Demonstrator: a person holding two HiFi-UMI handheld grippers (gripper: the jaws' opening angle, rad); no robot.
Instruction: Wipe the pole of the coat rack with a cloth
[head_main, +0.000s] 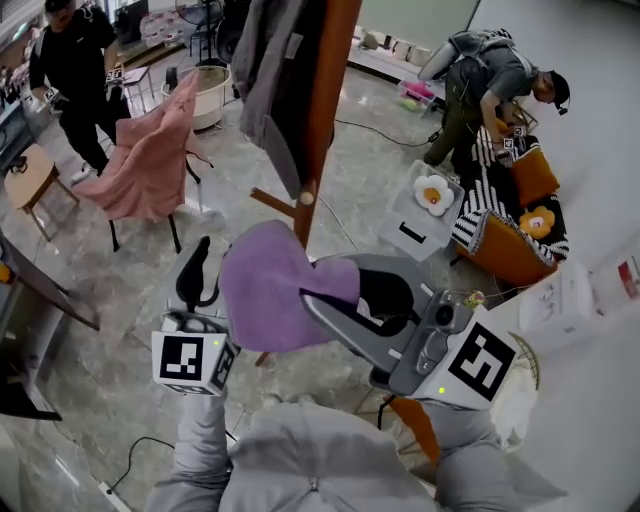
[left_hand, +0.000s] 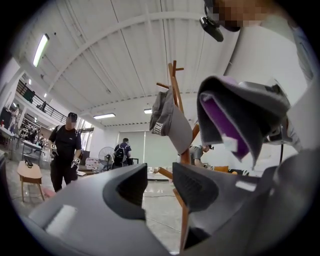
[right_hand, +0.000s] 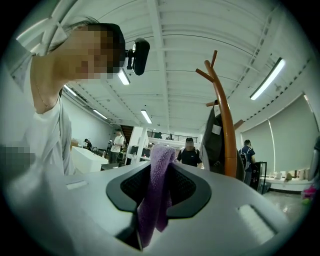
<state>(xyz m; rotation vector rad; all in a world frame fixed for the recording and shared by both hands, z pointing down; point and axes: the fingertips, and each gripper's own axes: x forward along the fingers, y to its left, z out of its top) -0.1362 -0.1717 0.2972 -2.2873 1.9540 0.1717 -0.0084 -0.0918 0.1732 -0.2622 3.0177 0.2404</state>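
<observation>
Right tongs (right_hand: 159, 170) are clamped on the purple cloth (head_main: 262, 285), near the pole (head_main: 322, 110); left tongs (left_hand: 160, 186) stand slightly apart, empty.

cloth (head_main: 262, 285) between right gripper (head_main: 322, 303) jaws, just before coat rack pole (head_main: 322, 110) | left gripper (head_main: 194, 272) just left of cloth, apart from it | jacket (head_main: 272, 80) hangs on pole's left | chair (head_main: 150, 160) well left of rack

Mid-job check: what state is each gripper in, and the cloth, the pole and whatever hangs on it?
left gripper: open, empty.
right gripper: shut on the purple cloth.
coat rack pole: upright.
grey garment: hanging on the rack.
purple cloth: pinched, drooping, not on the coat rack pole.
</observation>
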